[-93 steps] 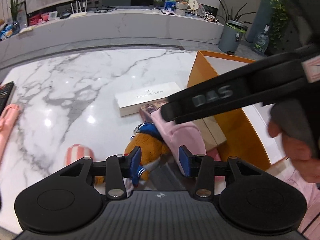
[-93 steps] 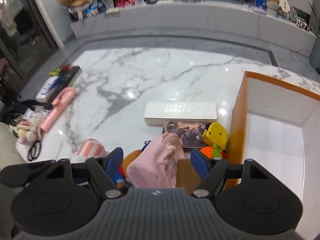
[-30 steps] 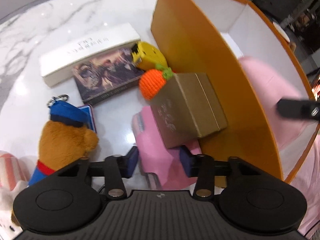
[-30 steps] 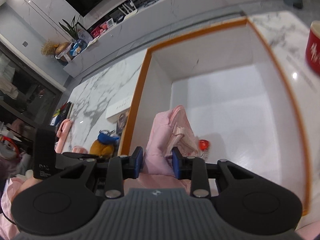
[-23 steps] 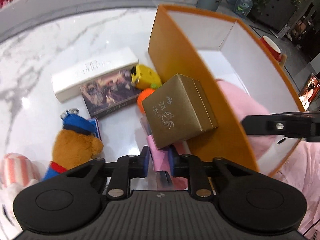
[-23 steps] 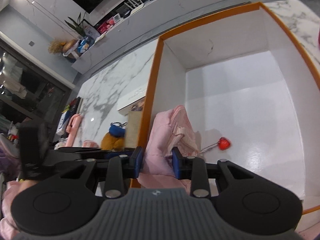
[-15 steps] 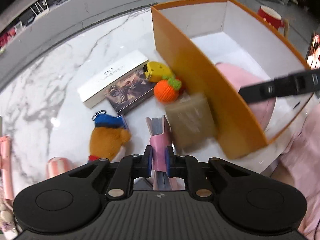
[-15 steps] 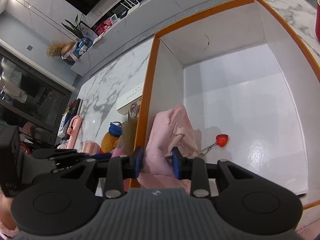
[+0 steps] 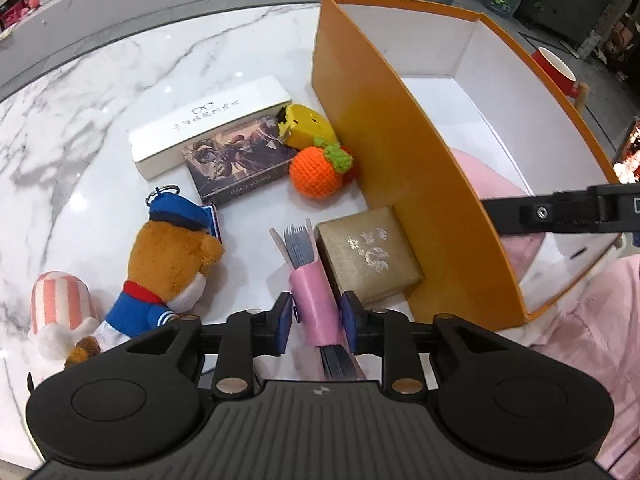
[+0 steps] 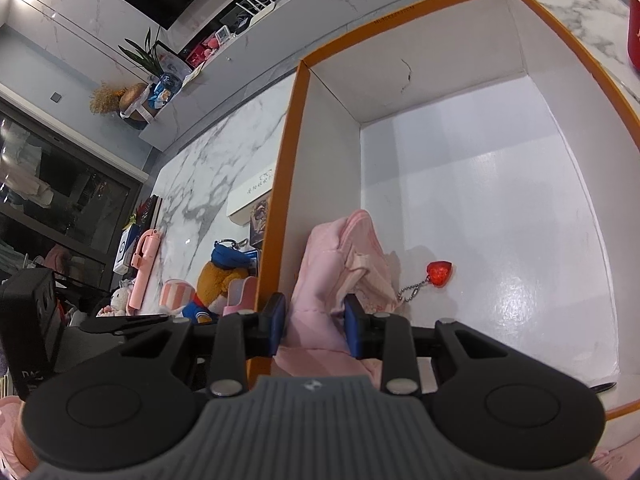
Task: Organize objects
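Note:
My left gripper (image 9: 316,316) is shut on a pink sleeve of grey cards (image 9: 314,292), held above the marble table (image 9: 100,92) just left of a gold box (image 9: 368,256). My right gripper (image 10: 314,320) is shut on a pink cloth pouch (image 10: 340,256) with a red heart charm (image 10: 439,273), low inside the orange box (image 10: 480,200) near its left wall. The orange box also shows in the left wrist view (image 9: 400,140), with the pink pouch (image 9: 492,176) and the right gripper's arm (image 9: 560,212) in it.
On the table lie a white glasses case (image 9: 208,120), a dark picture box (image 9: 236,164), a yellow toy (image 9: 308,126), a knitted orange (image 9: 316,172), a bear plush in blue (image 9: 172,268) and a striped pink plush (image 9: 60,304). A red cup (image 9: 556,70) stands beyond the box.
My left gripper closed on the pink card sleeve and lifted it from under the gold box, which settled flat by the orange wall. My right gripper holds the pouch almost still inside the box.

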`<state>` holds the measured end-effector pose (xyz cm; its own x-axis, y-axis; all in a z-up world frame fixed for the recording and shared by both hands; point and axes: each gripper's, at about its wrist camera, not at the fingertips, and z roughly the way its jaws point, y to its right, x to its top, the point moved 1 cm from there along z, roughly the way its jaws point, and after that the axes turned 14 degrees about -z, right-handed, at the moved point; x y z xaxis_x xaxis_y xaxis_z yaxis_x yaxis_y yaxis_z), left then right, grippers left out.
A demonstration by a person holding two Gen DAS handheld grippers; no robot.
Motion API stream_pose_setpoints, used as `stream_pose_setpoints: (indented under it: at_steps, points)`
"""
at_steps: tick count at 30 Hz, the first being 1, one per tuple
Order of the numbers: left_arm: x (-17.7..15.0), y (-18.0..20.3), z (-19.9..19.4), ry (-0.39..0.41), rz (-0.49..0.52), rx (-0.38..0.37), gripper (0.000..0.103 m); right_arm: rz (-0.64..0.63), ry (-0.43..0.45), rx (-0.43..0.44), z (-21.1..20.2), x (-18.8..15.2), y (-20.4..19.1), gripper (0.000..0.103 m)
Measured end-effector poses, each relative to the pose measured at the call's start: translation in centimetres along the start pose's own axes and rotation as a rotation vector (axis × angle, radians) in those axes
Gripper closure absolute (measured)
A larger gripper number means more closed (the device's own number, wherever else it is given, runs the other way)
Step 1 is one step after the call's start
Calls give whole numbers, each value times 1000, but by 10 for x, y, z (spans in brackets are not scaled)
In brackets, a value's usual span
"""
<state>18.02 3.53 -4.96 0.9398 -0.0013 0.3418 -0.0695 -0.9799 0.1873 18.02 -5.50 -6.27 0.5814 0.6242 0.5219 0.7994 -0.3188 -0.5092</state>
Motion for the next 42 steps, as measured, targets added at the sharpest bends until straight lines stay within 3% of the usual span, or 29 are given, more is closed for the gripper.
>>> stream_pose_setpoints:
  at_steps: [5, 10, 17, 22, 30, 37, 42]
  points:
    - [-3, -1, -11, 45, -6, 17, 78, 23, -8, 10, 4, -1, 6, 69]
    - [0, -2, -46, 105, -48, -23, 79, 12, -1, 12, 10, -4, 7, 69]
    - [23, 24, -92, 206, -75, -154, 79, -10, -82, 19, 22, -6, 11, 69]
    - [44, 62, -91, 241, -65, -250, 79, -70, -81, 3, 18, -9, 5, 63]
    - [67, 107, -26, 113, -108, -318, 80, -148, -90, 9, 10, -11, 0, 60]
    - [55, 108, 4, 47, -128, -262, 80, -182, -77, 30, 3, -17, 4, 56]
    - [52, 106, 6, 29, -122, -202, 80, -233, -126, -44, -19, -10, 1, 41]
